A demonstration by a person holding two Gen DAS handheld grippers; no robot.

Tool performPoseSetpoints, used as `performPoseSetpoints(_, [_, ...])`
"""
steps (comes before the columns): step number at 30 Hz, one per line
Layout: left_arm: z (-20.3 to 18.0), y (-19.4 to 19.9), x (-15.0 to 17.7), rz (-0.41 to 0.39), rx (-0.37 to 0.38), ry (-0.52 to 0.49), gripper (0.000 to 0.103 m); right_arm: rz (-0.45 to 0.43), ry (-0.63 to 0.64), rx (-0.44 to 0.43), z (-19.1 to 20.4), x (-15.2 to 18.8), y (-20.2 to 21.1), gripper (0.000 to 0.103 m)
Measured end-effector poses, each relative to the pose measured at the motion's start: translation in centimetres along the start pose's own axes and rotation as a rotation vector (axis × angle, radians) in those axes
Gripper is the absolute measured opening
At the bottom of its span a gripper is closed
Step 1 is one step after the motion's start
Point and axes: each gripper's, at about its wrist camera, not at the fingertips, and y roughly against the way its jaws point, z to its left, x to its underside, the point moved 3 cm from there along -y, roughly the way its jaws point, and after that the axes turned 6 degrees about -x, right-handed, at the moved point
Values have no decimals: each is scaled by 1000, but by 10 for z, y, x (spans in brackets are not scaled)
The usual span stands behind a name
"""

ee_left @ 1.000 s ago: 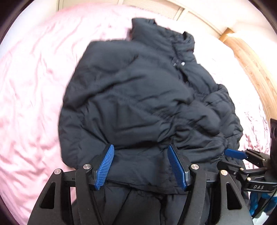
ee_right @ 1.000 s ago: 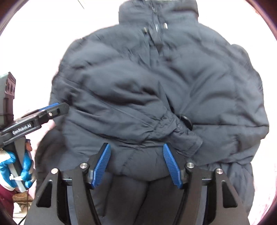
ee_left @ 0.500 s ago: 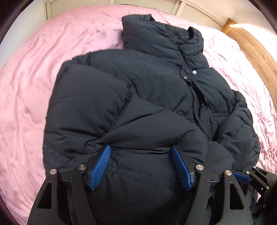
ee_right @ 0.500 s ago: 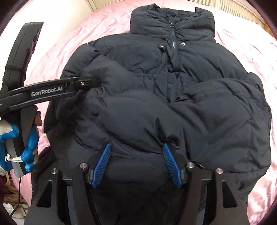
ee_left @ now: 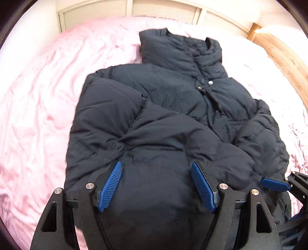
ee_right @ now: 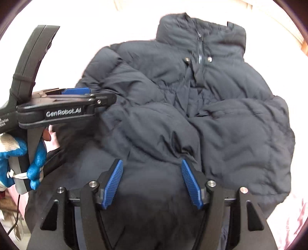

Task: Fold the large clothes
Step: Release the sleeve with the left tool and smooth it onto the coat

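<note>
A dark navy puffer jacket (ee_left: pixel 173 123) lies front-up on a bed covered by a rumpled pink sheet (ee_left: pixel 38 119), its stand-up collar (ee_left: pixel 181 48) toward the headboard end, where pale panelling (ee_left: pixel 130 9) runs across behind the bed. The hem part is folded up over the body into a thick bulge at the near edge of the bed. The left gripper (ee_left: pixel 156 184) stands over that bulge with its jaws spread wide; padded fabric swells up between the blue pads, but whether the pads press on it cannot be told. The right gripper (ee_right: pixel 152 181) is set the same way on the near right part of the fold, jaws about half open with the jacket bulging between them, and the contact is equally unclear. In the right wrist view the left gripper shows from the side, held by a hand in a blue and white glove (ee_right: pixel 23 165). To the jacket's left a broad stretch of bare sheet reaches to the bed's left edge; to its right only a narrow strip of sheet separates it from a wooden side rail (ee_left: pixel 284 57). Bare sheet also lies beyond the collar.
</note>
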Motion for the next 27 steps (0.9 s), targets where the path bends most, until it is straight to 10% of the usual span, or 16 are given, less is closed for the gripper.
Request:
performPoseSetpoints(9, [-8, -13, 59, 61, -61, 16, 78, 70, -58, -5, -25, 34, -22, 62])
performPoseSetpoints(27, [-9, -34, 69, 104, -125, 66, 93, 75, -4, -89, -40, 56, -42, 63])
